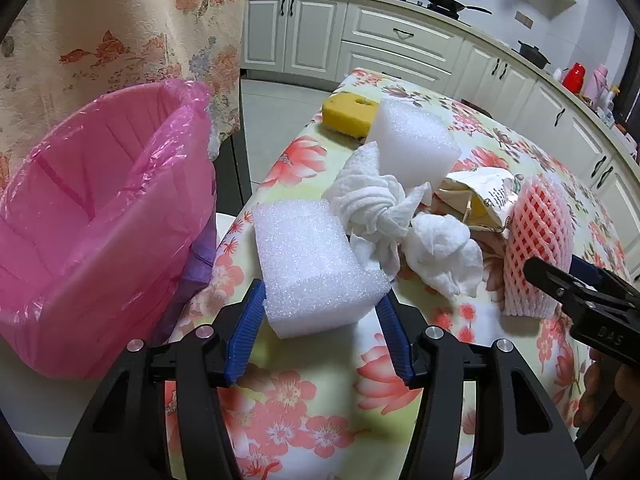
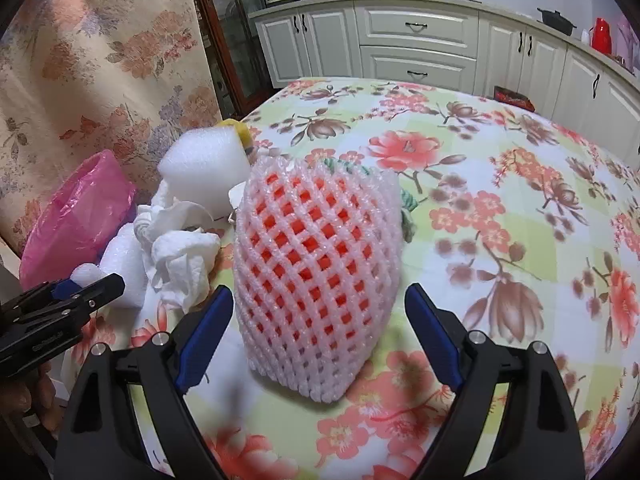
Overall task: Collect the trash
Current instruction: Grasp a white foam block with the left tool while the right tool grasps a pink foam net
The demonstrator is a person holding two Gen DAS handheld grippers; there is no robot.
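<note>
My left gripper (image 1: 320, 300) is shut on a white foam block (image 1: 316, 264), its blue pads pressing both sides near the table's left edge. A bin lined with a pink bag (image 1: 100, 216) stands to the left of the table. My right gripper (image 2: 320, 304) is open, its fingers either side of a pink foam fruit net (image 2: 316, 276) without touching it. The net also shows in the left wrist view (image 1: 536, 240). Crumpled white tissues (image 1: 384, 208), a second white foam block (image 1: 412, 144), a yellow sponge (image 1: 348, 114) and a torn paper wrapper (image 1: 488, 196) lie on the table.
The table has a floral cloth (image 2: 480, 208). A floral curtain (image 1: 120, 28) hangs behind the bin. White kitchen cabinets (image 2: 416, 44) with pots and a pan run along the back wall. A chair back (image 2: 514, 98) shows past the table's far edge.
</note>
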